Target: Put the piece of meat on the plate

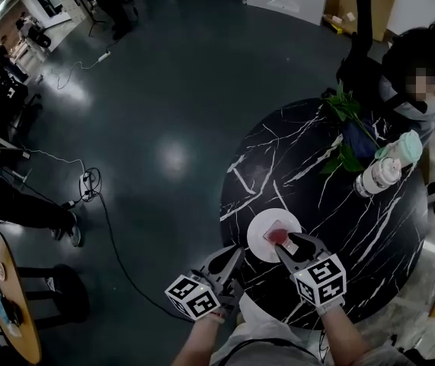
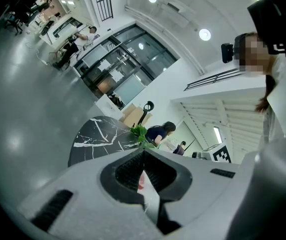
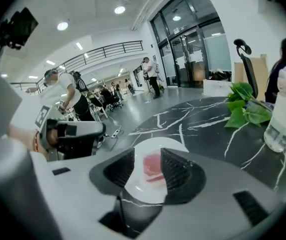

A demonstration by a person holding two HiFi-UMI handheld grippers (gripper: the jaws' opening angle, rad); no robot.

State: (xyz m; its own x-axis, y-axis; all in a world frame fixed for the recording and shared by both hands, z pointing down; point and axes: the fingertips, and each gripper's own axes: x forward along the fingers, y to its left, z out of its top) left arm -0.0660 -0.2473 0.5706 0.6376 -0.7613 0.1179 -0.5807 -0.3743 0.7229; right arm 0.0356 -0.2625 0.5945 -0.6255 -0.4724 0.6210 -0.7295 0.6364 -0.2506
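A red piece of meat [image 1: 278, 235] lies on a small white plate [image 1: 261, 239] near the front edge of the round black marble table [image 1: 354, 235]. My right gripper [image 1: 295, 244] hovers just above the plate's near side, open. In the right gripper view the meat [image 3: 153, 166] and plate [image 3: 138, 185] show through the gap of the right gripper [image 3: 148, 152], with neither pad touching them. My left gripper [image 1: 231, 256] hangs off the table's front left edge. In its own view the left gripper [image 2: 144, 153] has its tips together, shut, with nothing held.
A clear plastic bottle [image 1: 381, 175] and a leafy green sprig [image 1: 347, 109] stand at the table's far side, where a person sits. The right gripper view shows the same bottle [image 3: 285, 109] and leaves [image 3: 245, 109]. Cables [image 1: 87, 181] trail on the dark floor at left.
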